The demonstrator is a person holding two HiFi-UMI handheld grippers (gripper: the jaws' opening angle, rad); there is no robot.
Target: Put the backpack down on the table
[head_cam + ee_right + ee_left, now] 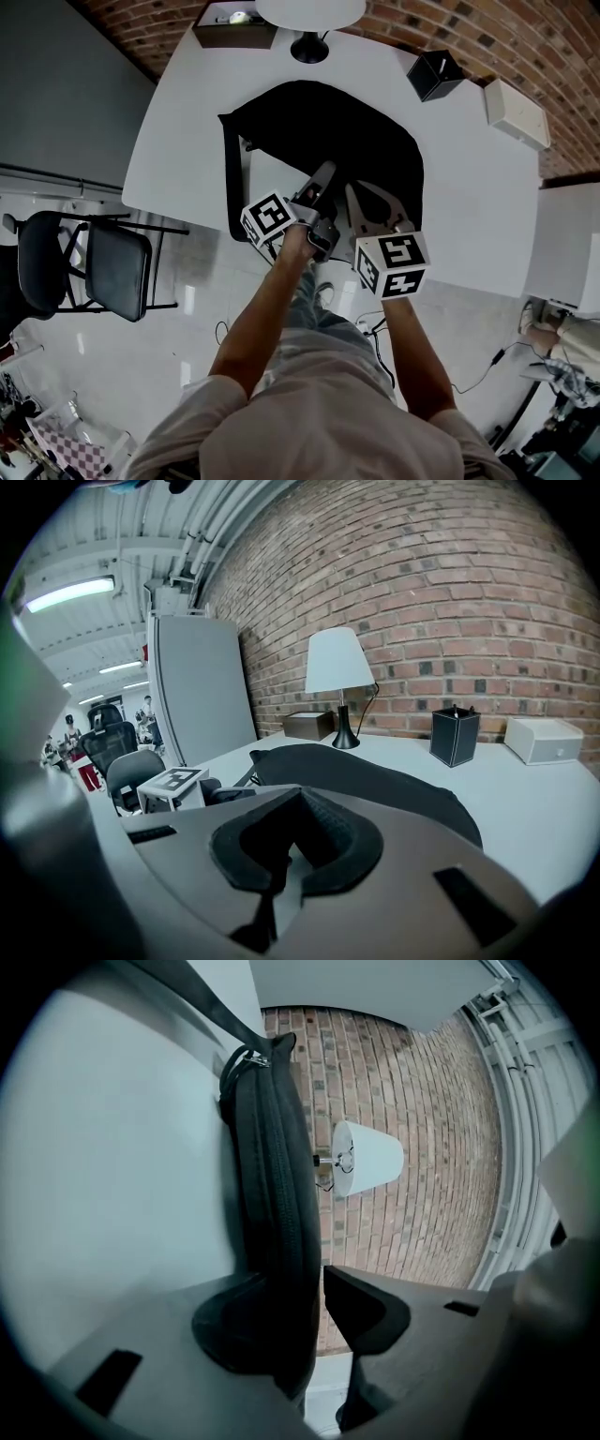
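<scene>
Lying flat on worktop [187, 112] by near edge, backpack [328, 141] is resting; left gripper [319, 187] fingers [366, 1312] are clamping its padded rim; right gripper [370, 202] fingers [328, 846] are pressing together, seemingly pinching thin strap [277, 869]; backpack is looking soft, floppy, fairly light; rim or strap is offering surest hold.

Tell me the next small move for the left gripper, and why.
Probably open the left gripper and let go. Its jaws appear clamped on the edge of the backpack, which already lies flat on the table in the head view. The right gripper looks shut on nothing, so only the left seems to hold the bag.
</scene>
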